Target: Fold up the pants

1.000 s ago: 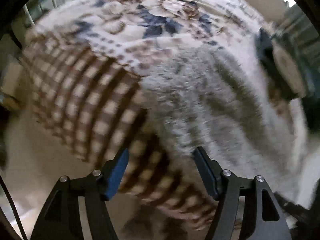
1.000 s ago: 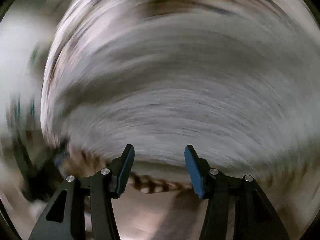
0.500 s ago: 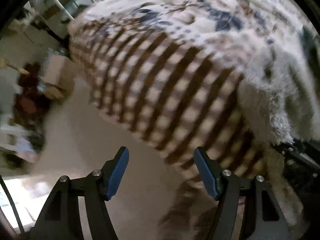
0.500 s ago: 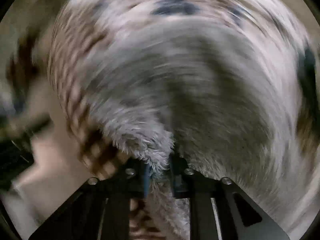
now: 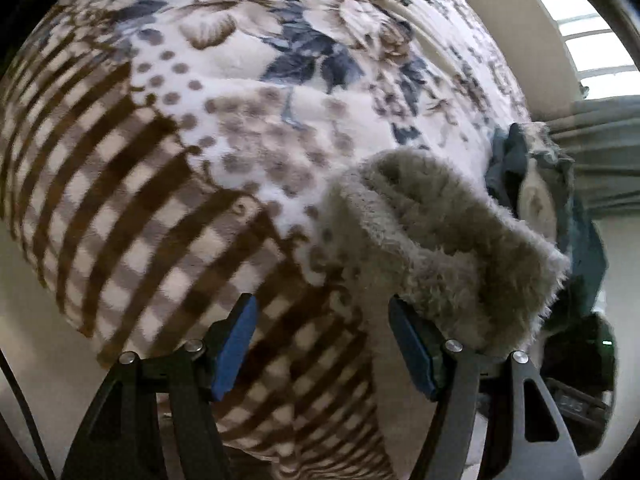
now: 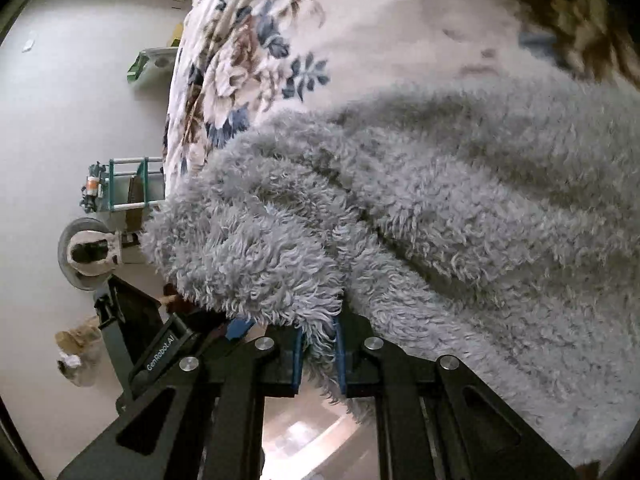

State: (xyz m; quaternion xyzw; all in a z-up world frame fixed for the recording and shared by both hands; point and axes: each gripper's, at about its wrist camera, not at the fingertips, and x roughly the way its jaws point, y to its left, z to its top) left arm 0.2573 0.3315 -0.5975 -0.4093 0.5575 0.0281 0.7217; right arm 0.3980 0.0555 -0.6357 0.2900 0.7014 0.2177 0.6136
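Observation:
The grey fuzzy pants (image 6: 420, 208) lie on a bed blanket (image 5: 168, 152) with brown checks and blue flowers. My right gripper (image 6: 318, 354) is shut on a bunched edge of the pants at the near side. In the left wrist view the pants (image 5: 432, 240) show as a lifted fold at the right, just beyond the right finger. My left gripper (image 5: 322, 344) is open and empty over the checked part of the blanket, next to the pants' edge. The left gripper's body (image 6: 160, 356) shows at the lower left of the right wrist view.
The blanket's near edge drops to a pale floor (image 5: 32, 328). A teal garment (image 5: 576, 240) lies beyond the pants at the right. A green rack (image 6: 132, 188) and a round grey fan-like object (image 6: 86, 252) stand on the floor beside the bed.
My right gripper has shut on the pants' edge and lifted it. My left gripper has stayed open and swung back toward the pants' fold.

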